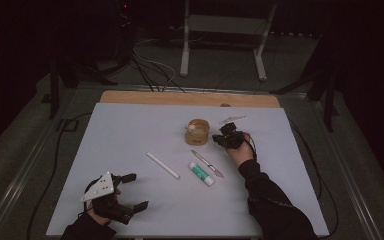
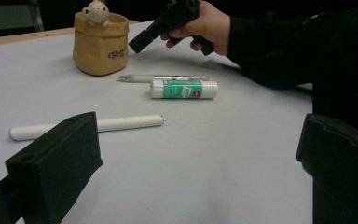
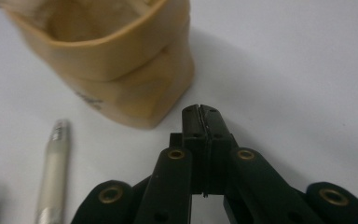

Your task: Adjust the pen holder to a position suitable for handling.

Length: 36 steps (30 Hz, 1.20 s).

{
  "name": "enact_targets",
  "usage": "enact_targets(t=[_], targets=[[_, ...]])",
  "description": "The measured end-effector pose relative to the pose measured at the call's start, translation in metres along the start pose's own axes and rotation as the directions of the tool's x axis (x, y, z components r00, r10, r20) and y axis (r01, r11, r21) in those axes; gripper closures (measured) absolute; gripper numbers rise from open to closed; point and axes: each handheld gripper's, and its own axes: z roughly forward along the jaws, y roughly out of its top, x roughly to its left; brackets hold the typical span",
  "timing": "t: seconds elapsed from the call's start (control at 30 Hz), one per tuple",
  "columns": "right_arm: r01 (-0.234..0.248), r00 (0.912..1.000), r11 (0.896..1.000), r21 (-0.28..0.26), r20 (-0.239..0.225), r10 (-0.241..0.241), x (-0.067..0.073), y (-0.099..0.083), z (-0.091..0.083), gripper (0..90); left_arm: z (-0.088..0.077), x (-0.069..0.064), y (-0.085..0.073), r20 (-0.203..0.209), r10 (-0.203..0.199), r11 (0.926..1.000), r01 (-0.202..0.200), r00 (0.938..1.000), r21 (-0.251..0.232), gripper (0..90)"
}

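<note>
Tan holder (image 1: 198, 132) with dark lettering and a pale cream figure on its rim, white marker (image 1: 162, 165), green-and-white glue stick (image 1: 201, 173) with a small red patch, translucent whitish pen (image 1: 207, 163), pale grey mat (image 1: 130, 135), black grippers.

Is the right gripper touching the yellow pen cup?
Apart. In the right gripper view, the shut right gripper stops short of the yellow pen cup, with white table between them.

Cup (image 3: 121, 60) top and left side cut by frame edge in right gripper view, print on it blurred. Pen (image 3: 53, 172) ran off bottom edge. Glue stick (image 2: 184, 88) label too small to read. Small white item (image 1: 233, 119) behind cup unidentifiable in high view.
</note>
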Motion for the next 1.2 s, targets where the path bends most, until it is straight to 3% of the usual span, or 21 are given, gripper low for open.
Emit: enact_targets(t=[0.23, 0.37, 0.47, 0.73, 0.9, 1.2], targets=[[-0.029, 0.9996, 0.999, 0.024, 0.0, 0.029, 0.002, 0.007, 0.011, 90.0, 0.0, 0.0, 0.0, 0.001, 0.0, 1.0, 0.0, 1.0, -0.002, 0.2], [-0.017, 0.9998, 0.999, 0.046, 0.01, 0.017, 0.008, 0.011, 0.016, 90.0, 0.0, 0.0, 0.0, 0.002, 0.003, 1.0, -0.003, 1.0, 0.008, 0.2], [-0.039, 0.9992, 0.998, 0.054, 0.007, 0.039, 0.007, 0.012, 0.017, 90.0, 0.0, 0.0, 0.0, 0.003, 0.001, 1.0, -0.001, 1.0, 0.002, 0.2], [-0.041, 0.9991, 0.997, 0.062, 0.007, 0.041, 0.01, 0.015, 0.02, 90.0, 0.001, 0.0, 0.0, 0.002, 0.003, 1.0, -0.003, 1.0, 0.008, 0.2], [-0.002, 0.9998, 0.998, 0.067, -0.021, 0.003, 0.023, 0.02, 0.025, 90.0, 0.0, 0.0, 0.0, 0.002, 0.002, 1.0, -0.002, 1.0, 0.007, 0.2], [0.027, 0.9989, 0.996, 0.081, -0.041, -0.023, 0.039, 0.03, 0.034, 90.0, 0.0, 0.0, 0.0, 0.004, 0.002, 1.0, -0.002, 1.0, 0.007, 0.2]])
